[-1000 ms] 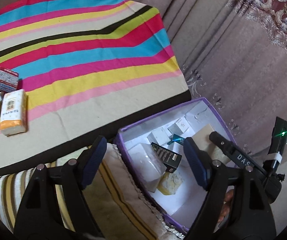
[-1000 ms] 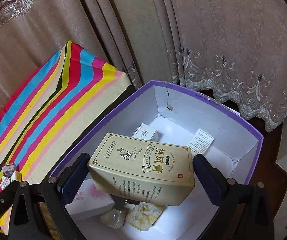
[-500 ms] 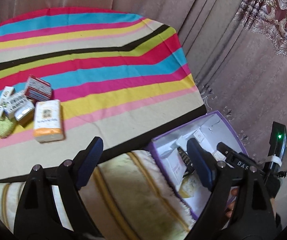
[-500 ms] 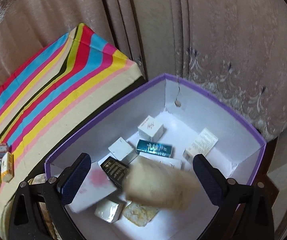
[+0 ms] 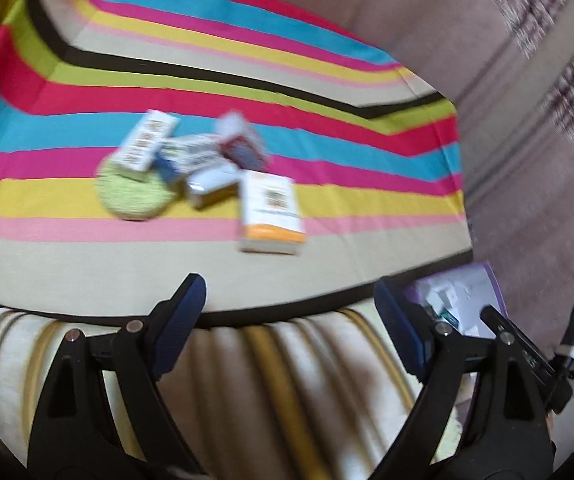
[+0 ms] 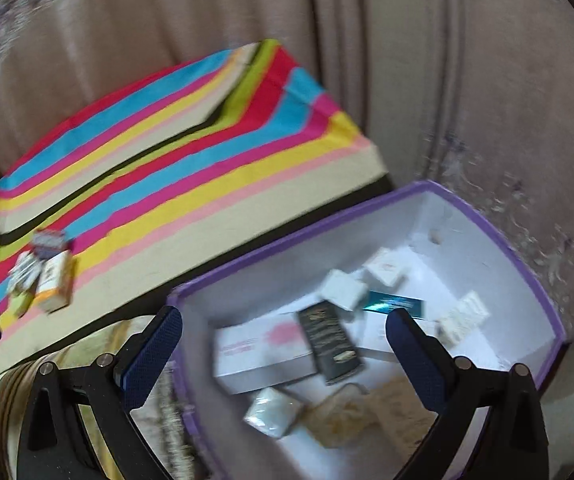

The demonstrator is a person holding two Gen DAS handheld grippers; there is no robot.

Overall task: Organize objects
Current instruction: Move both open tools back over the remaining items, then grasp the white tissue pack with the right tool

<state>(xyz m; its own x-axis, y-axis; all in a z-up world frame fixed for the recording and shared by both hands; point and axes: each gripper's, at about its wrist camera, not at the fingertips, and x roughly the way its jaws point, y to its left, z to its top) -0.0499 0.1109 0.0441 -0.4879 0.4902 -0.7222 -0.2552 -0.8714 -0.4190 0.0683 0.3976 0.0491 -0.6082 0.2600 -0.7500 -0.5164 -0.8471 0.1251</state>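
Now both grippers released, nothing between jaws. Left gripper (image 5: 291, 308) short of small boxes (image 5: 207, 164) on striped cloth (image 5: 327, 80). Right gripper (image 6: 283, 340) above purple box (image 6: 535, 272) beside cloth; packages inside box.

Small boxes (image 5: 191, 160) on striped cloth (image 5: 327, 200) blurred, print unreadable, purple box (image 5: 483, 280) half hidden behind gripper (image 5: 291, 316)
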